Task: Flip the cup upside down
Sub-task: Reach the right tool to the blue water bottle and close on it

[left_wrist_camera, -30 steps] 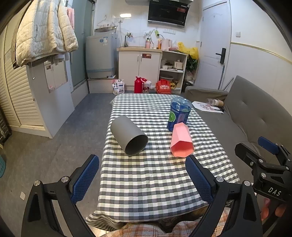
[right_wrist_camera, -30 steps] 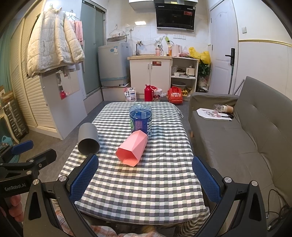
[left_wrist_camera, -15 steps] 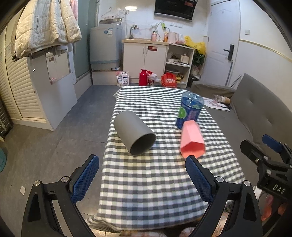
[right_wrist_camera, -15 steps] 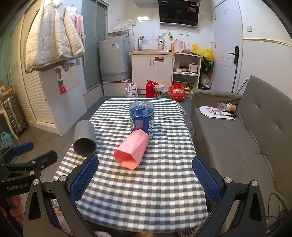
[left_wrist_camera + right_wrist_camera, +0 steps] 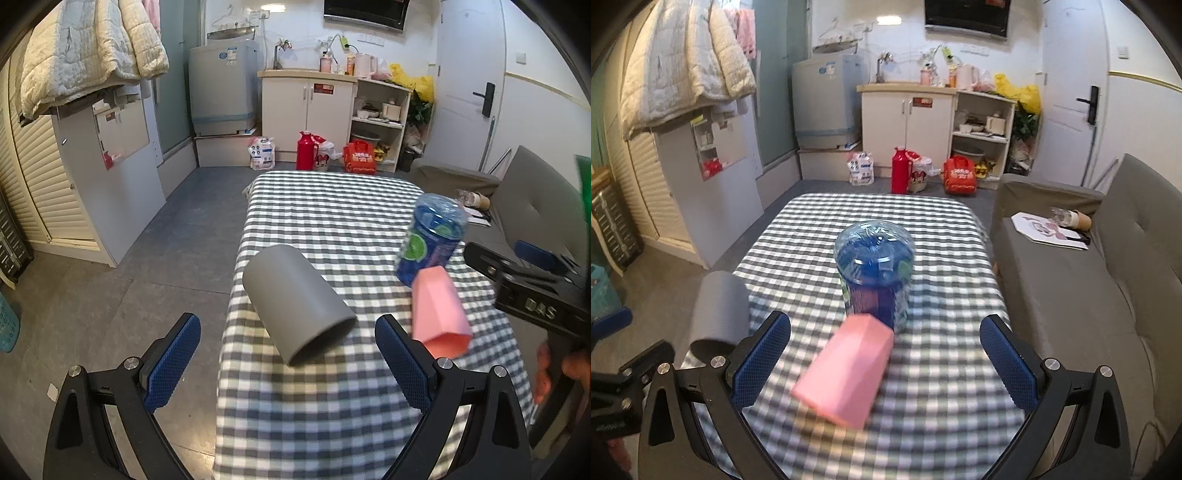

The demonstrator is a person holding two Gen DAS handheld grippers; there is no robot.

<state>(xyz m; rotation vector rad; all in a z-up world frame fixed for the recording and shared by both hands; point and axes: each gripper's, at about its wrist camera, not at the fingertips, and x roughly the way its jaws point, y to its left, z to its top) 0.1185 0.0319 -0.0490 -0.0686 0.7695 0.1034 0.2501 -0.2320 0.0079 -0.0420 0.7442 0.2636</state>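
— We're on the approach: left gripper (image 5: pixel 288 354) and right gripper (image 5: pixel 886 354) both spread wide, empty.
— Grey cup (image 5: pixel 299 306) and pink cup (image 5: pixel 846 373) lie sideways on the table (image 5: pixel 332 424); next we close on one.

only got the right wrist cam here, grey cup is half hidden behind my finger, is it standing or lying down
Observer: Lying on its side. The left wrist view shows the whole grey cup, with its open mouth turned toward the left gripper.
Operator: is the left gripper on it
Observer: No. Its jaws stand wide open and the cup lies ahead of them, with neither finger touching it.
Operator: is it hanging off the table at all
Observer: It does not look so. It lies close to the left edge of the checked tablecloth, but its whole length rests on the cloth.
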